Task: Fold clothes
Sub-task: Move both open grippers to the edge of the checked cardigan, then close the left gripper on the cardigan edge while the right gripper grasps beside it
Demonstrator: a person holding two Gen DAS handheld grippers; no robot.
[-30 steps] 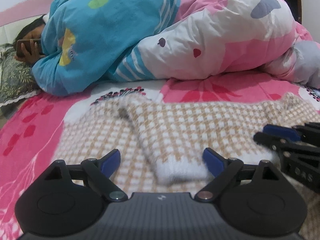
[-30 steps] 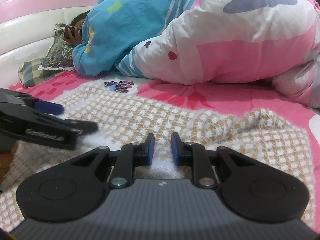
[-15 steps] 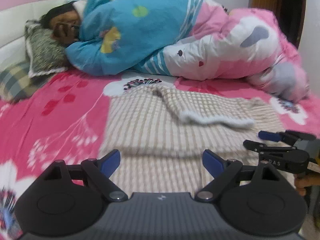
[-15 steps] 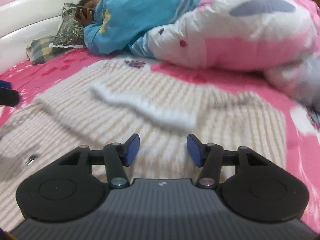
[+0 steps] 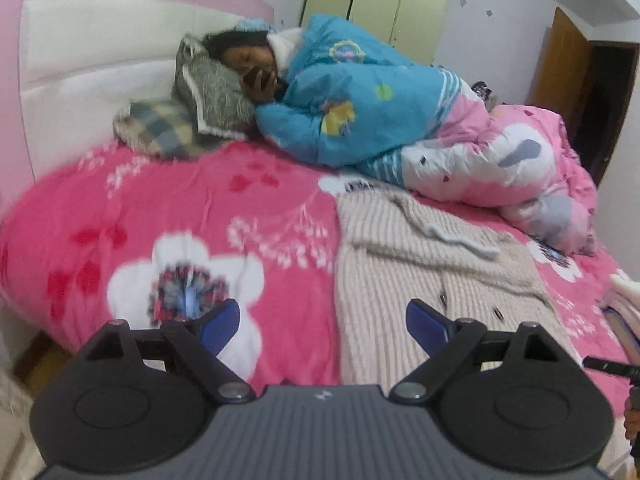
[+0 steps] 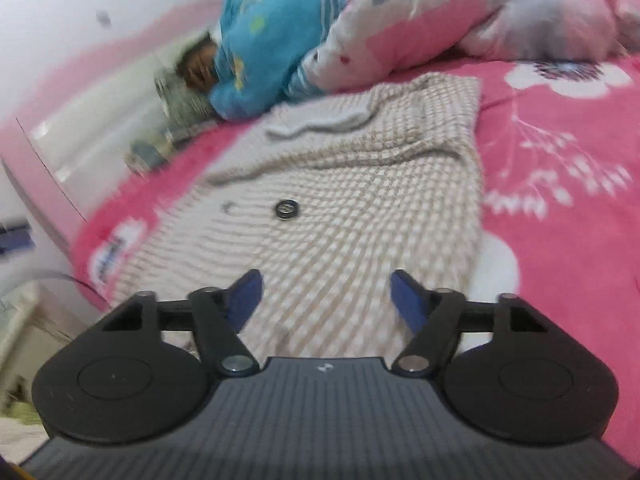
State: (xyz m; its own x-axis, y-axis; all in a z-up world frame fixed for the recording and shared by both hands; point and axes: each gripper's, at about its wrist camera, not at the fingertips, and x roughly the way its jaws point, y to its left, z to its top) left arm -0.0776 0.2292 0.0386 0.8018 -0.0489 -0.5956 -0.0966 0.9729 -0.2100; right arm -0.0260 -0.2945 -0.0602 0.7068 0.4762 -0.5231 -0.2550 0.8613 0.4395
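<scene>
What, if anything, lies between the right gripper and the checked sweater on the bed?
Nothing visible. The right gripper, its fingers opening with nothing between them, looks straight onto the beige checked sweater spread on the pink bedspread. Only the sweater's own dark button sits ahead.

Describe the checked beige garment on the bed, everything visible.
The garment is a fuzzy knit in beige-and-white check, spread mostly flat on the pink floral bedsheet. One sleeve with a white cuff is folded across its upper part. A dark round button shows mid-front. Its far edge lies near the quilt. Neither gripper touches it.
</scene>
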